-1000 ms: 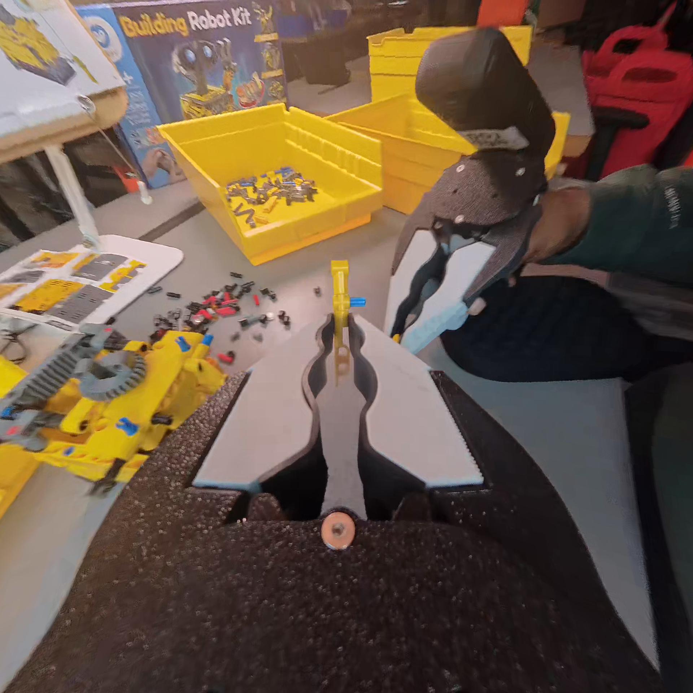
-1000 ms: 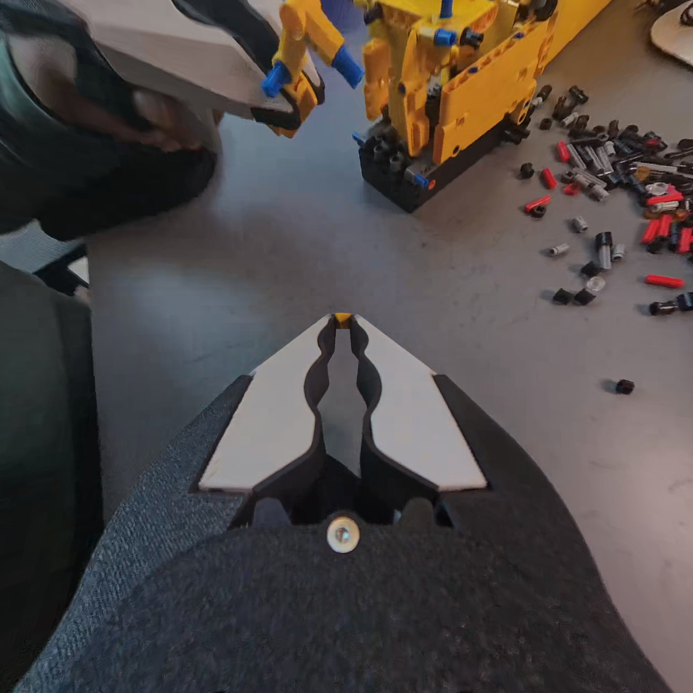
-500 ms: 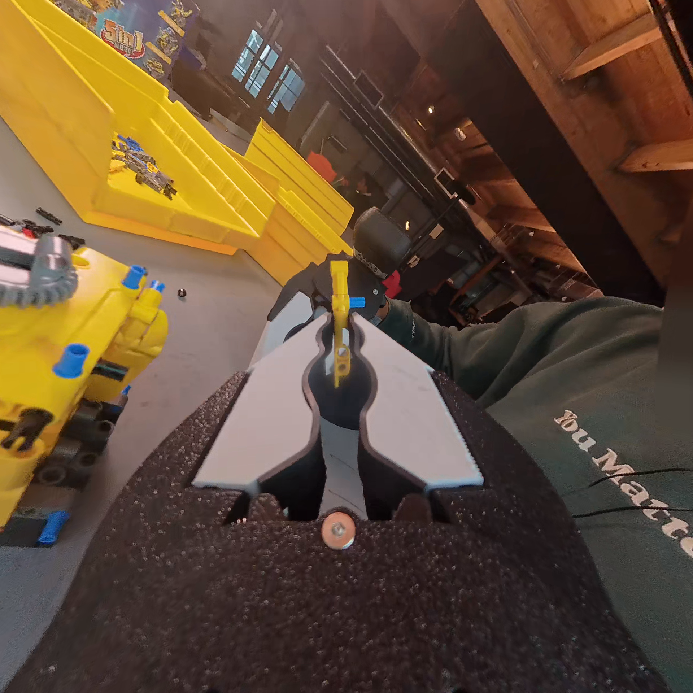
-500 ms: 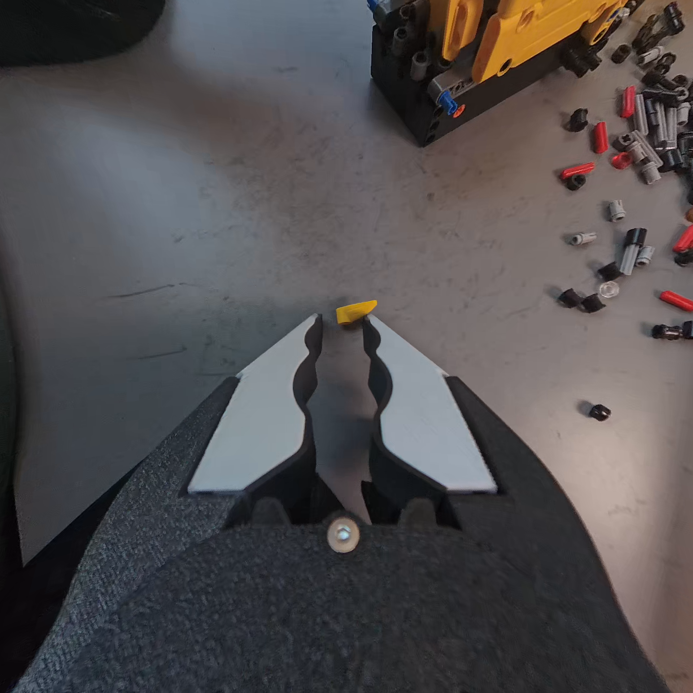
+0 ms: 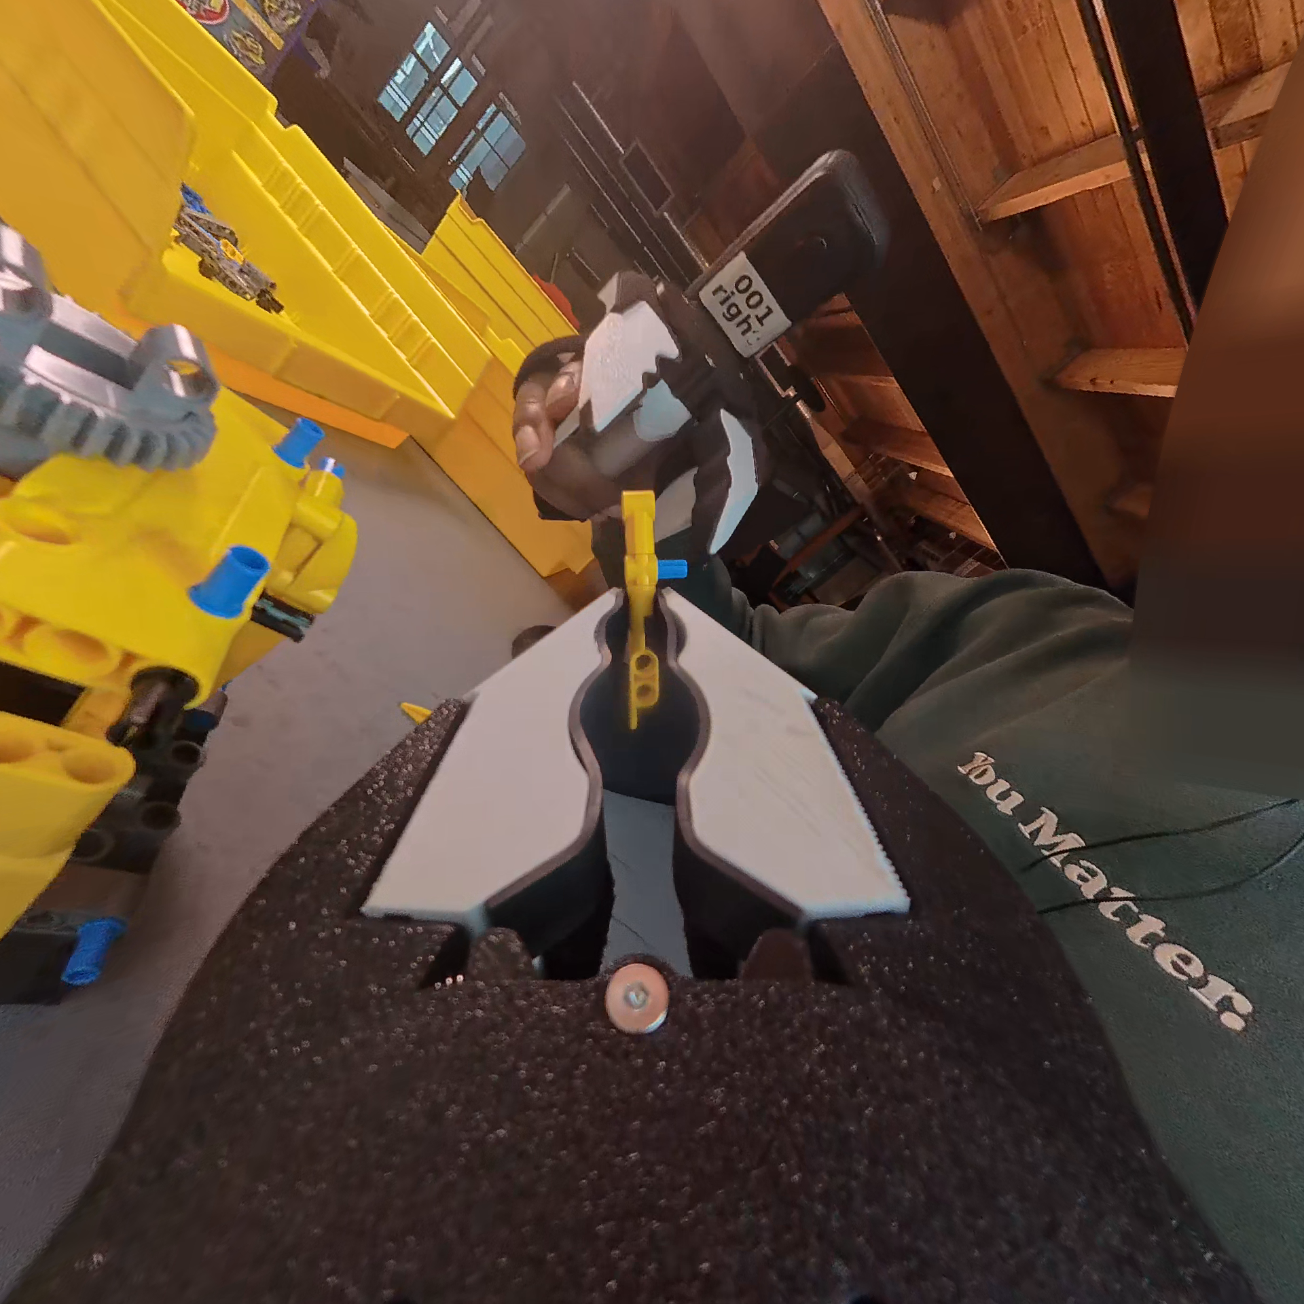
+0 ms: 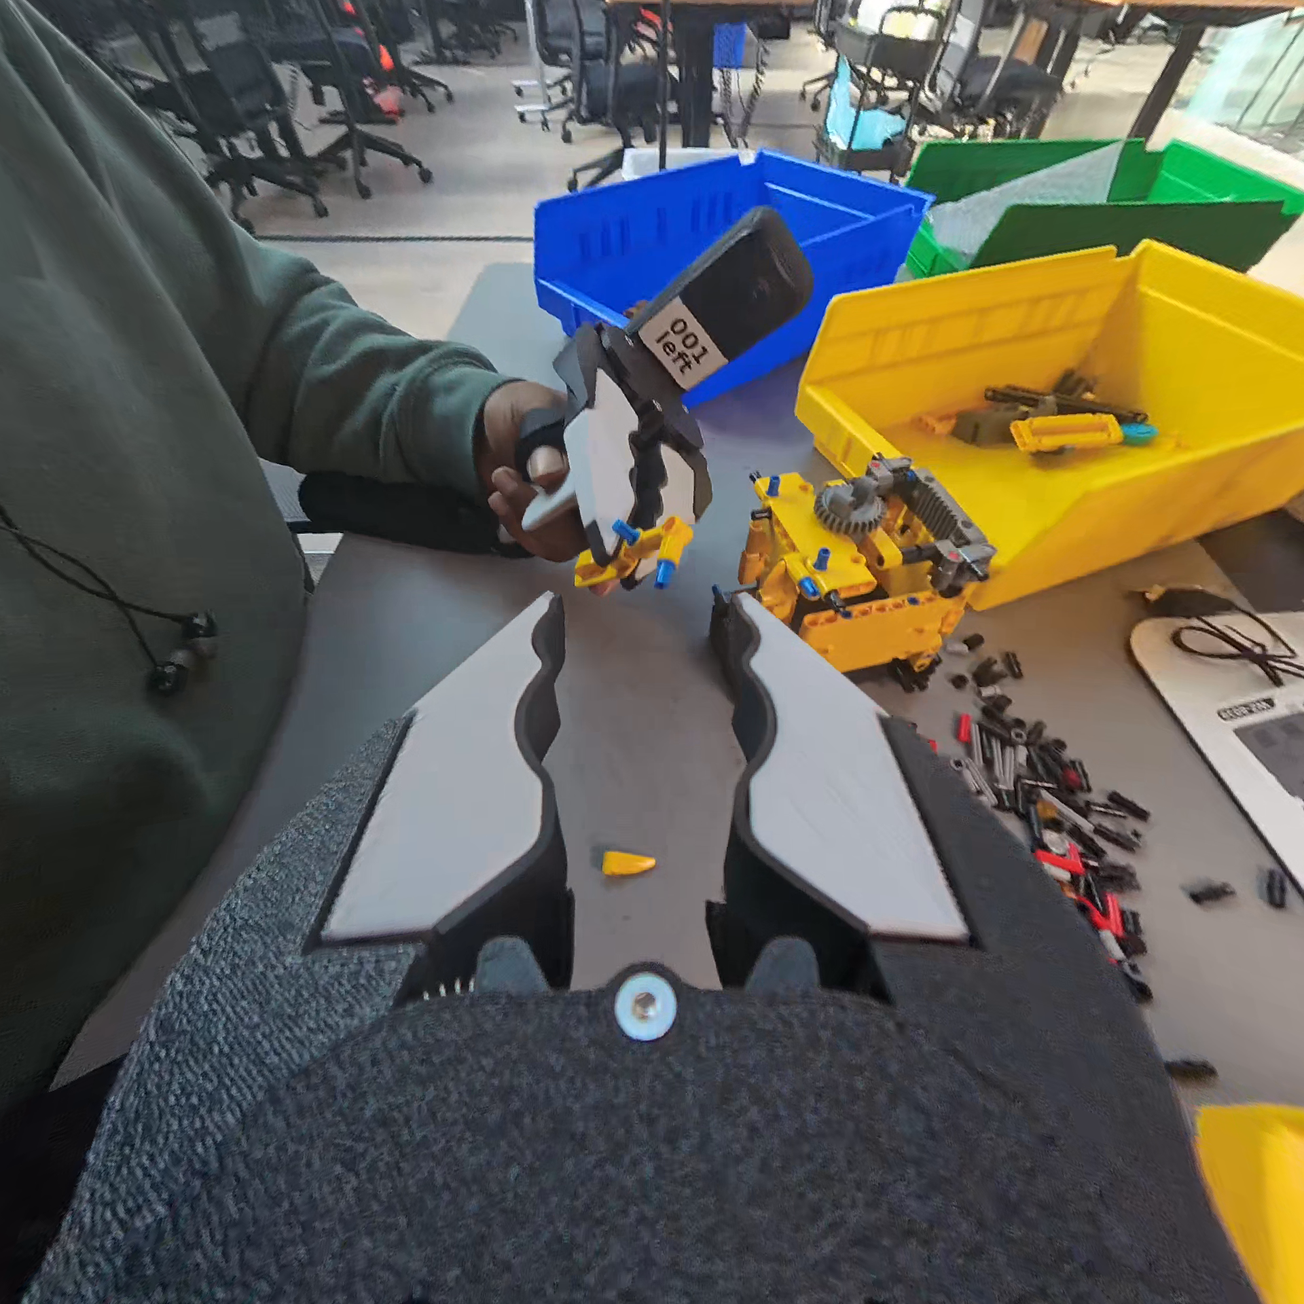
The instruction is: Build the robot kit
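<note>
Here, at the left, the left gripper [image 6: 638,557] hangs above the grey table [image 6: 395,635], its jaws pinching a yellow beam piece [image 5: 638,557] with blue pins. Its tips are near the yellow brick model [image 6: 864,564], which stands before a yellow bin [image 6: 917,331]. Below, the right gripper [image 6: 638,607] hovers with jaws spread wide, holding nothing; a small yellow wedge piece [image 6: 626,862] lies on the table between its fingers. Rightward, loose black and red pins [image 6: 1044,797] are scattered.

Left tool [image 5: 641,600] clamps a yellow beam [image 5: 638,564]; right tool [image 6: 638,614] gapes above yellow wedge [image 6: 626,862].
</note>
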A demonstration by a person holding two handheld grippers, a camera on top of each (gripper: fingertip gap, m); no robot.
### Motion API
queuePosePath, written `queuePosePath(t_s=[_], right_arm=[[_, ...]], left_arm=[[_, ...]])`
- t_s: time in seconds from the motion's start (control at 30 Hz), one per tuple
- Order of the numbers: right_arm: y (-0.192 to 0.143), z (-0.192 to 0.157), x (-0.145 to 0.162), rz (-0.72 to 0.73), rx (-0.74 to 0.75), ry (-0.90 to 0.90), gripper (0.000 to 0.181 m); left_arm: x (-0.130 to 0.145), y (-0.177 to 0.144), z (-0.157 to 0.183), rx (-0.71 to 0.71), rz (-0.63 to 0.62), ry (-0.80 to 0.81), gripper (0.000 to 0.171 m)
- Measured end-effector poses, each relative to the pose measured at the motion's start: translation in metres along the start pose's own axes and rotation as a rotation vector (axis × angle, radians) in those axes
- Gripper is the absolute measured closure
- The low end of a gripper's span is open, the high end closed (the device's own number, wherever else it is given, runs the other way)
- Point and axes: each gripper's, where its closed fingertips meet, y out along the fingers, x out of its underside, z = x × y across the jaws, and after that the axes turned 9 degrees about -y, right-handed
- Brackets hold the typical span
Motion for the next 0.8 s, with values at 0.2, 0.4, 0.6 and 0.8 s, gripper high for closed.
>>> queuePosePath(t_s=[0.2,0.4,0.6,0.8], right_arm=[[0.016,-0.014,0.007,0.074,-0.124,0.085,0.143],[0.021,-0.019,0.008,0.118,-0.146,0.106,0.171],[0.023,-0.015,0.011,0.117,-0.122,0.124,0.175],[0.021,-0.006,0.010,0.142,-0.088,0.152,0.176]], left_arm=[[0.013,0.004,-0.001,-0.014,-0.075,0.041,0.165],[0.025,0.010,0.000,0.004,-0.127,0.035,0.165],[0.024,0.010,-0.002,-0.014,-0.120,0.040,0.165],[0.018,0.006,-0.004,-0.026,-0.083,0.036,0.165]])
